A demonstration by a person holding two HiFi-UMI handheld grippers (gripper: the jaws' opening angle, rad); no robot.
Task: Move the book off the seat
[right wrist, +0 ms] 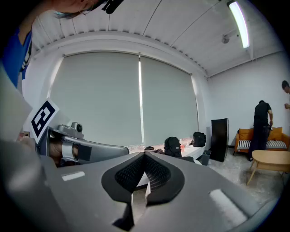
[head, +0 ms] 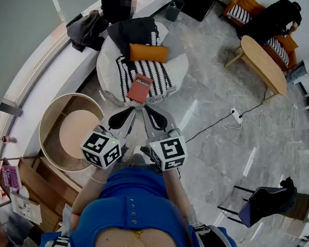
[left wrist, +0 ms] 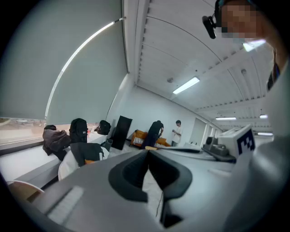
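The book [head: 140, 88] had a matt red cover, like paper or card. It lay on a black-and-white striped cloth [head: 158, 77] that looked knitted and soft. The seat [head: 106, 67] was covered with white fabric, and the orange cushion [head: 148, 53] seemed to be smooth cloth. The floor [head: 216, 104] was grey stone, polished and glossy. The round side table [head: 48, 121] and the oval table [head: 264, 64] were pale wood. The left gripper [left wrist: 147, 152] and the right gripper [right wrist: 145, 155] were matt grey plastic, and the black pads [right wrist: 158, 174] of the right one were finely ribbed.

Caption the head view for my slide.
Left gripper and right gripper, both shut, point toward the red book on the seat.
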